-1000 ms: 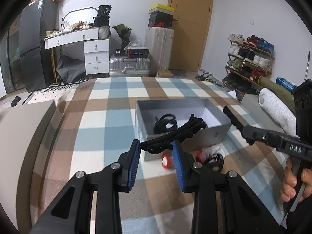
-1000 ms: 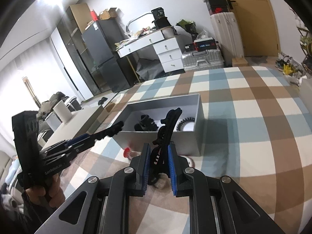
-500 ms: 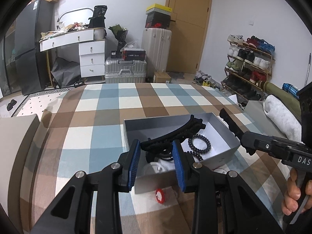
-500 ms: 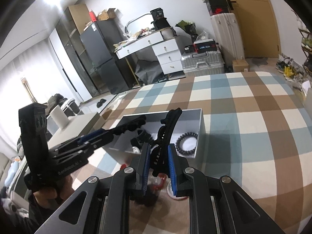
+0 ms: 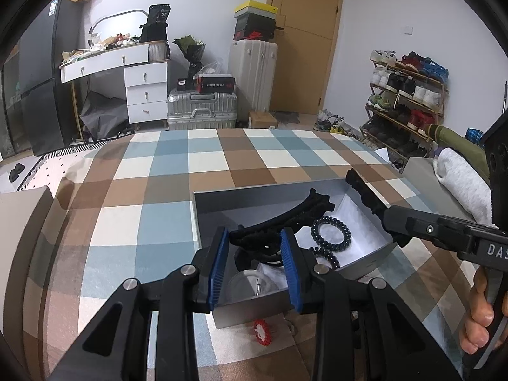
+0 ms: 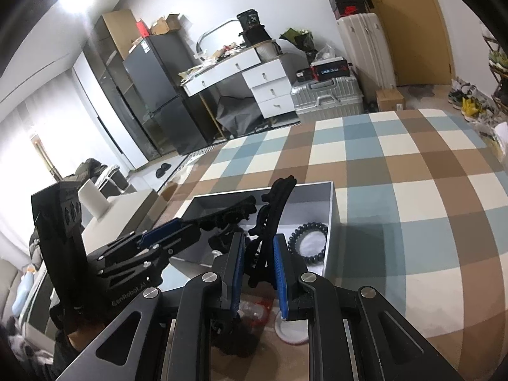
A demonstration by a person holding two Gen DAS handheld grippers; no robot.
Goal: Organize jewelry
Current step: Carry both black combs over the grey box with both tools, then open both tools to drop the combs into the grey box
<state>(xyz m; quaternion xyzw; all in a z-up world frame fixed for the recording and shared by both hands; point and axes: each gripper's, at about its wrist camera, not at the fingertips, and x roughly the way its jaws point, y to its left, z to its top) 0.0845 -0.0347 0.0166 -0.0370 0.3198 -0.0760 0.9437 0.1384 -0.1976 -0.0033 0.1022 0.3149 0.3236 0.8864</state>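
My left gripper [image 5: 254, 247] is shut on a long black hair clip [image 5: 285, 216], held over the near part of an open grey box [image 5: 270, 189]. In the box lie a black beaded bracelet [image 5: 331, 233] and other dark pieces. My right gripper [image 6: 257, 255] is shut on a second black hair clip [image 6: 277, 200], which points up over the box [image 6: 332, 209], beside the bracelet [image 6: 309, 238]. The right gripper [image 5: 393, 222] enters the left wrist view from the right, and a hand [image 5: 479, 317] holds it. The left gripper [image 6: 171, 231] shows at left in the right wrist view.
The box stands on a blue, brown and cream checked cloth [image 5: 165, 197]. A small red toothed piece [image 5: 262, 333] lies on the cloth in front of the box, beside a white disc [image 6: 292, 327]. Suitcases [image 5: 201, 111], a white dresser and a shoe rack [image 5: 409, 95] stand beyond the table.
Both grippers have moved forward over the grey box, each still shut on its black clip. The box now lies right under the fingers instead of ahead of them.
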